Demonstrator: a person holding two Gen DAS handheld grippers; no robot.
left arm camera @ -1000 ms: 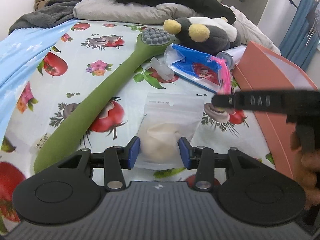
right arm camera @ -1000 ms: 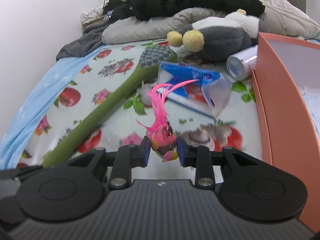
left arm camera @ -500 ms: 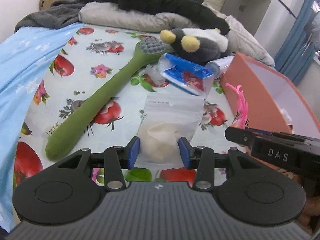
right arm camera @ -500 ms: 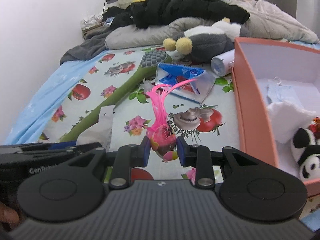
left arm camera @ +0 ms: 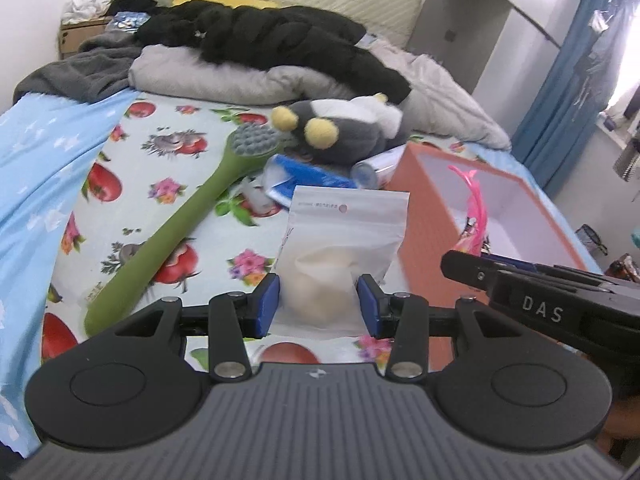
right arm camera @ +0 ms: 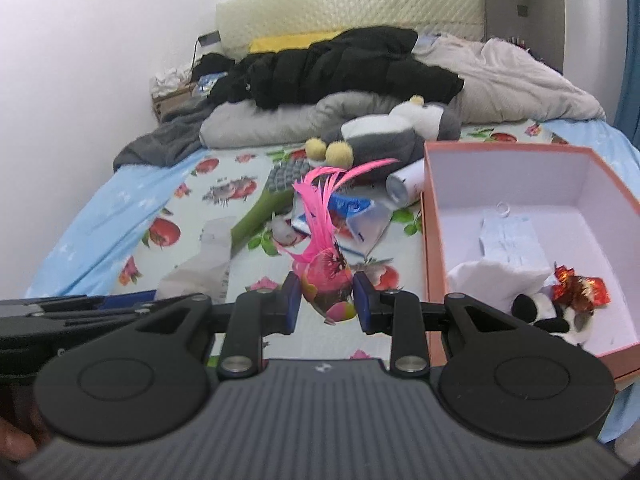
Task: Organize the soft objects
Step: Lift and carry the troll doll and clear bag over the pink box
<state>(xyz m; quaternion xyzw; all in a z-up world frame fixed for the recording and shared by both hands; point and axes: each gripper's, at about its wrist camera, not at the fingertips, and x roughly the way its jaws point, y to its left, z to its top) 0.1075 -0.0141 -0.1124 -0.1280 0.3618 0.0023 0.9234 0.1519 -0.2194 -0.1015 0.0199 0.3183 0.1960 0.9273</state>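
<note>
My left gripper (left arm camera: 318,302) is shut on a clear zip bag with a cream soft pad inside (left arm camera: 336,256), held above the fruit-print bed sheet. My right gripper (right arm camera: 322,304) is shut on a pink feathered bird toy (right arm camera: 326,268), held above the bed left of the orange box (right arm camera: 430,240). The bird's pink feathers (left arm camera: 474,204) show in the left wrist view over the orange box (left arm camera: 424,216). The box holds a panda plush (right arm camera: 540,312), a white cloth (right arm camera: 496,276) and a red wrapper (right arm camera: 580,286). The bag also shows in the right wrist view (right arm camera: 200,264).
A long green brush (left arm camera: 180,232), a blue and white packet (left arm camera: 308,180), a white cylinder (left arm camera: 376,164) and a grey plush with yellow tufts (left arm camera: 340,132) lie on the bed. Pillows and black clothes (left arm camera: 260,40) are piled at the head.
Both grippers have risen and drawn back with their loads. The bag is lifted off the sheet, and the bird toy has moved right, toward the orange box.
</note>
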